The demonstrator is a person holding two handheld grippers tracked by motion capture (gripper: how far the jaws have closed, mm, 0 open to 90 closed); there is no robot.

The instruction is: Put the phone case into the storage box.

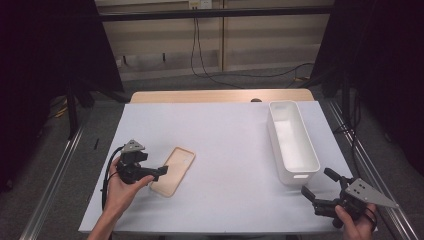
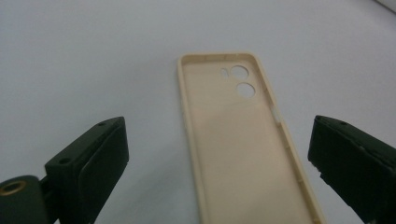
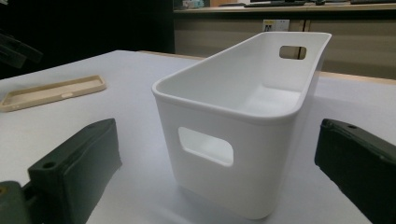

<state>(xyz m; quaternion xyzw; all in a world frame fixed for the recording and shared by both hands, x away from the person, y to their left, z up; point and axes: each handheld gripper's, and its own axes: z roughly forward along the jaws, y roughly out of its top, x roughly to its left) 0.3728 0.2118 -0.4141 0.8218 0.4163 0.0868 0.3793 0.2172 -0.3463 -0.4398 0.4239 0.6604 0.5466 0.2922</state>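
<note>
Left gripper (image 2: 219,163) jaws wide astride matte beige phone case (image 2: 243,144), seemingly untouched, right gripper (image 3: 219,172) agape before glossy white bin (image 3: 243,121).

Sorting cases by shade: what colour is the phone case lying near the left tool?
Pale beige, a creamy tan phone case; the left gripper view shows it best.

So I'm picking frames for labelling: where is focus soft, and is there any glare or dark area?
High view: even light on the table, dark corners at the sides. Left gripper view: phone case fairly sharp, near fingers blurred. Right gripper view: white bin crisp, no strong glare, background dim.
</note>
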